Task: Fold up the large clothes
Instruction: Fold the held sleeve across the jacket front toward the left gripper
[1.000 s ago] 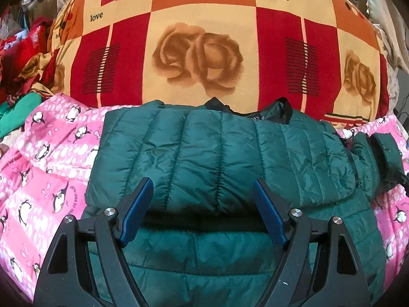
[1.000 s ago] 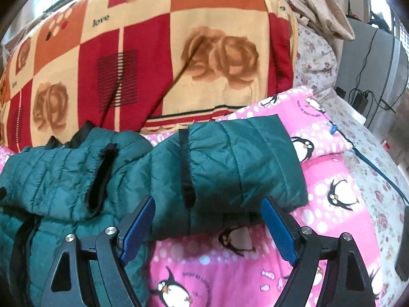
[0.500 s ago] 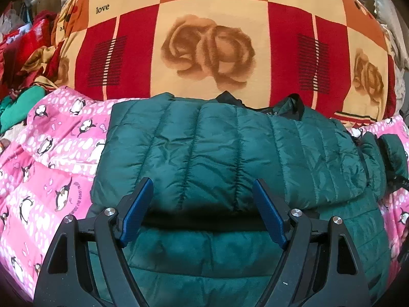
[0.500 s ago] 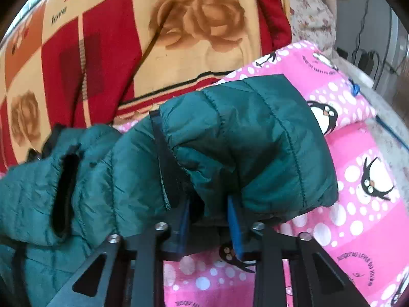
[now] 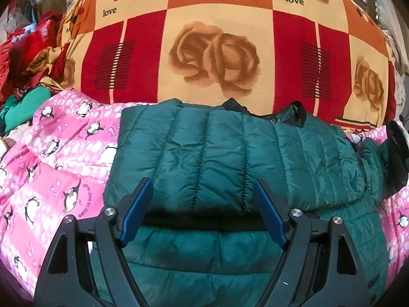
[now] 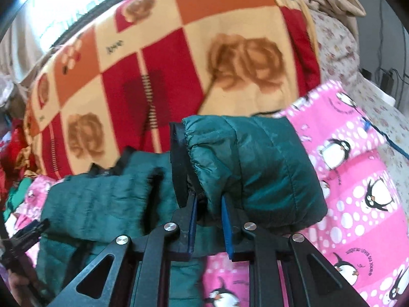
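Observation:
A dark green quilted puffer jacket (image 5: 230,158) lies on a pink penguin-print blanket (image 5: 64,168), its left sleeve folded across the chest and its black collar toward the back. My left gripper (image 5: 203,197) hovers open just over the folded sleeve's lower edge, touching nothing. In the right wrist view the jacket's other sleeve (image 6: 255,163) is lifted off the blanket, and my right gripper (image 6: 208,200) is shut on its lower edge near the black cuff. That raised sleeve end also shows at the right edge of the left wrist view as a dark green cuff (image 5: 391,163).
A big rolled quilt with red, orange and cream squares and roses (image 5: 217,51) blocks the back. Red and green clothes (image 5: 23,58) are piled at the far left. A floral sheet and cables (image 6: 378,81) lie to the right. The left gripper's tool (image 6: 23,235) shows at the lower left.
My right gripper went from open in front of the flat right sleeve to shut on its edge, then rose and tilted, lifting the sleeve. The left gripper stayed where it was.

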Demonstrator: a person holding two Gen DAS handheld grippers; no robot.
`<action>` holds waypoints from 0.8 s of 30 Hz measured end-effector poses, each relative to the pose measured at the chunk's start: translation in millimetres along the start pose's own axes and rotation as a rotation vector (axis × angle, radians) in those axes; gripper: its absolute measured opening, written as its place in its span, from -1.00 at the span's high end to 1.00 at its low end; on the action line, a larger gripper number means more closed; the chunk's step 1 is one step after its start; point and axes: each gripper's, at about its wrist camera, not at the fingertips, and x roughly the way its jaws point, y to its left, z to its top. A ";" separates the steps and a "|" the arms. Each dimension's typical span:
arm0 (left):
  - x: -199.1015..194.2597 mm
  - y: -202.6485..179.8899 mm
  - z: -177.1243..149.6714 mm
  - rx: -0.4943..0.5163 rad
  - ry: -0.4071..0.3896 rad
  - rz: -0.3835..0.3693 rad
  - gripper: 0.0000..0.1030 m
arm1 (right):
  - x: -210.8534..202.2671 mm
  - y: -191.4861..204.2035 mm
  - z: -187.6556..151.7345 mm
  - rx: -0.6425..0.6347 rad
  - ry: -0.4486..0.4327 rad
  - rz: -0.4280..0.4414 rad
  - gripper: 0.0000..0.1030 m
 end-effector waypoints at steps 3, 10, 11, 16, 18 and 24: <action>-3.1 4.3 1.5 -0.004 -0.009 0.010 -0.56 | -4.6 22.7 4.4 -0.027 -0.005 0.042 0.68; -9.1 22.6 3.8 -0.021 -0.021 0.034 -0.56 | -0.7 69.3 8.1 -0.099 -0.001 0.105 0.92; -9.6 25.5 3.7 -0.024 -0.022 0.037 -0.56 | 1.1 75.9 7.4 -0.112 0.002 0.104 0.92; -11.5 42.7 2.6 -0.055 -0.017 0.044 -0.56 | 11.5 86.6 6.8 -0.134 0.007 0.104 0.90; -12.1 48.3 1.7 -0.066 -0.018 0.047 -0.56 | 21.8 84.5 3.7 -0.139 0.061 0.065 0.53; -6.2 53.7 -3.2 -0.099 0.011 0.034 -0.56 | 47.7 76.5 -11.0 -0.135 0.099 0.006 -0.52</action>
